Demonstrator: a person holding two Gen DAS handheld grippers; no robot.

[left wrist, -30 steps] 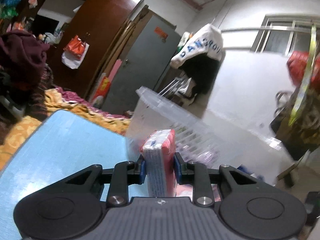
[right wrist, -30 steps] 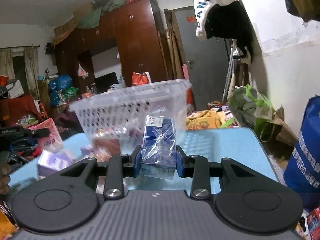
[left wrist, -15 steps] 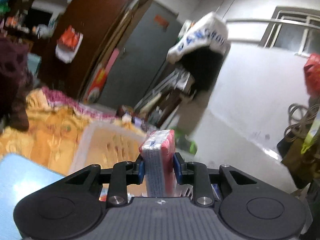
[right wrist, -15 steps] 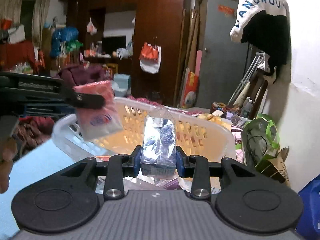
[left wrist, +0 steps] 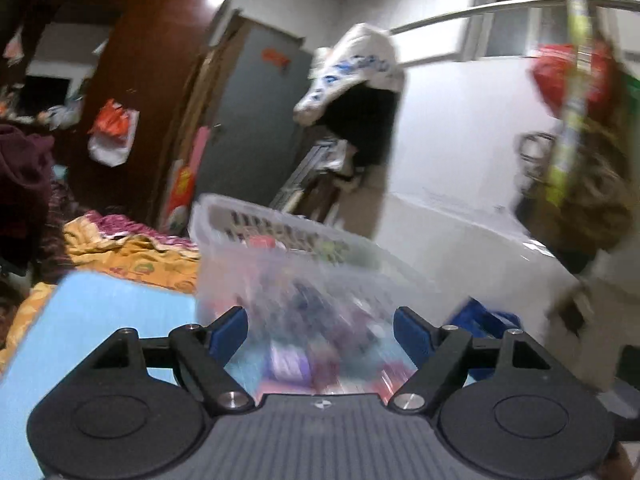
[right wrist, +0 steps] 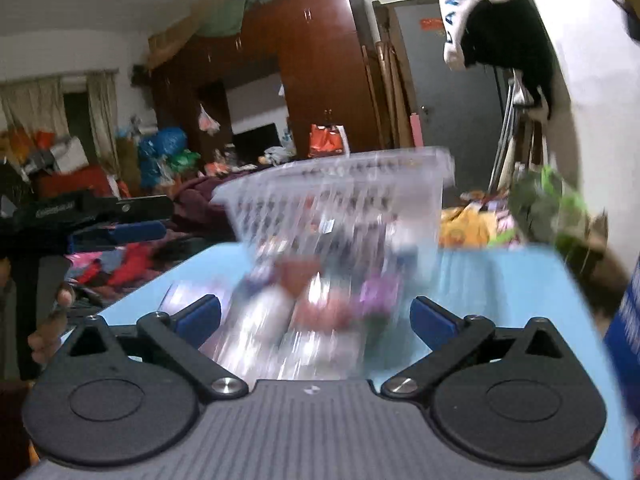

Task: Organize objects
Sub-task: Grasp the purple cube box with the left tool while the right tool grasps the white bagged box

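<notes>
A dark reddish-brown wooden wardrobe point(right wrist: 320, 72) with a glossy face fills the back of the room, beside a flat grey door point(left wrist: 256, 120). A white garment with blue lettering point(right wrist: 476, 4) hangs over a black one on the pale plaster wall.

The table point(right wrist: 500, 292) carries a smooth light-blue top with straight edges. On it stands the basket point(right wrist: 340, 208), a translucent white plastic tub with slotted, lattice-like walls and a rolled rim, wider at the top than at the base. Both views are smeared by motion blur. Through the walls show blurred packets point(right wrist: 308, 292) in purple, red and white; their shapes and number cannot be told. In the left wrist view the basket point(left wrist: 288, 248) sits directly ahead, just beyond the fingertips.

The left gripper point(left wrist: 320, 326) is matte black with blue pads; its jaws are opening and stand spread, with nothing pinched between them. It also shows at the left edge of the right wrist view point(right wrist: 116, 232), held by a hand point(right wrist: 52, 320).

The right gripper point(right wrist: 316, 316) is of the same build; its jaws are opening and stand wide apart, pressing on nothing, with the basket and its blurred contents seen through the gap.
</notes>
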